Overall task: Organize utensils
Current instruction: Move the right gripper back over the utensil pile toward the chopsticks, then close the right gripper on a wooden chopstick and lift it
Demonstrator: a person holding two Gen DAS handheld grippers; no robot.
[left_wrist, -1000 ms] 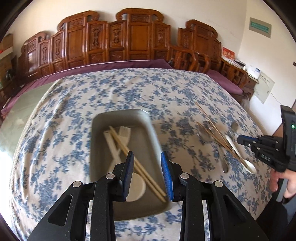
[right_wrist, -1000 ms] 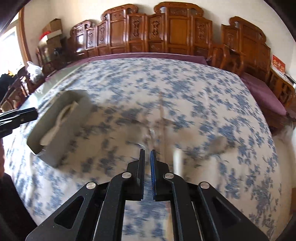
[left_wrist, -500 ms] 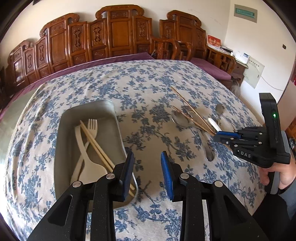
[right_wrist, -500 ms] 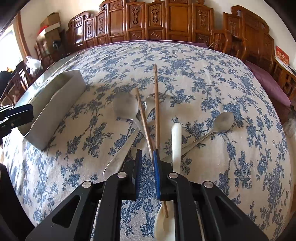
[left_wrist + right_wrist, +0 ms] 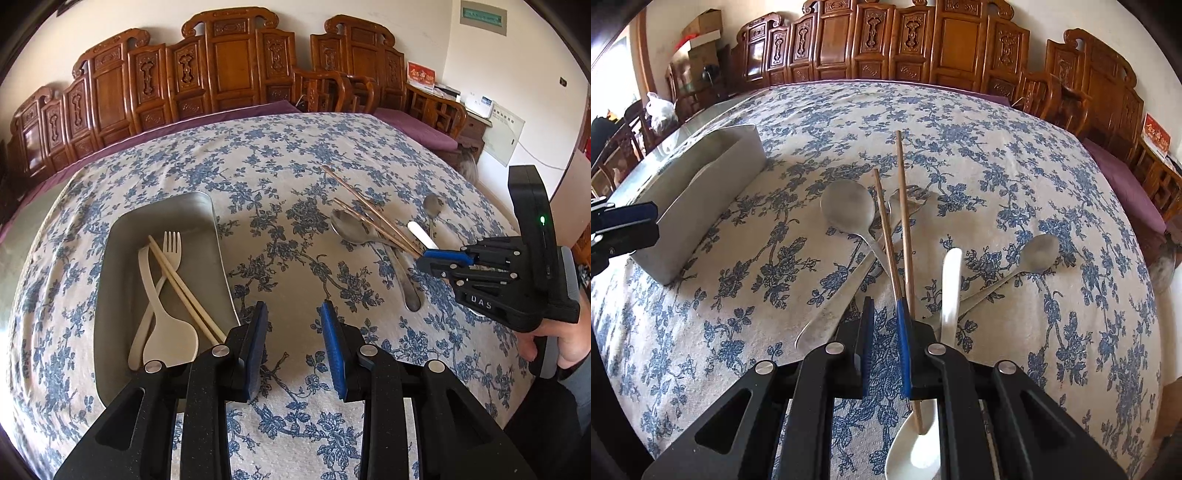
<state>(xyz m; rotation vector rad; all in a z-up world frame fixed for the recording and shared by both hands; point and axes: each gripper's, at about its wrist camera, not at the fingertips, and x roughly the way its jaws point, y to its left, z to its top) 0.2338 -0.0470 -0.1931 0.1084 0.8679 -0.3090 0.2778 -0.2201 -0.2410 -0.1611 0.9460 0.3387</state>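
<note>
On the blue-flowered tablecloth (image 5: pixel 280 155), left side, sits a grey metal tray (image 5: pixel 110 280), long axis running away from the left wrist camera. Contents: pale chopsticks (image 5: pixel 184 288) laid diagonally, far ends toward the tray's back left; a cream fork (image 5: pixel 168 258), tines pointing away; a cream spoon (image 5: pixel 162 325), bowl at the near end. The three cross one another mid-tray.

Left gripper (image 5: pixel 294 343) hovers above the cloth just right of the tray's near corner, fingers spread wide, nothing between them.

Loose pile lies to the right, well apart from the tray. Brown chopsticks (image 5: pixel 903 221) lie roughly along the right gripper's line of sight, far tips slightly splayed, resting over a large metal spoon (image 5: pixel 846 210) whose bowl points away and handle slants near-left. A metal fork (image 5: pixel 912 195) lies under the chopsticks, tines far. A white ceramic spoon (image 5: pixel 949 280) lies just right of the chopsticks, bowl near, handle pointing away. A small metal spoon (image 5: pixel 1034 254) lies furthest right, bowl far-right, handle slanting back toward the pile.

Right gripper (image 5: pixel 885 325) is low at the near ends of the brown chopsticks, fingers narrowly parted. One chopstick meets the tip of the right-hand finger; the other passes along that finger's outer side. Neither is clamped.
</note>
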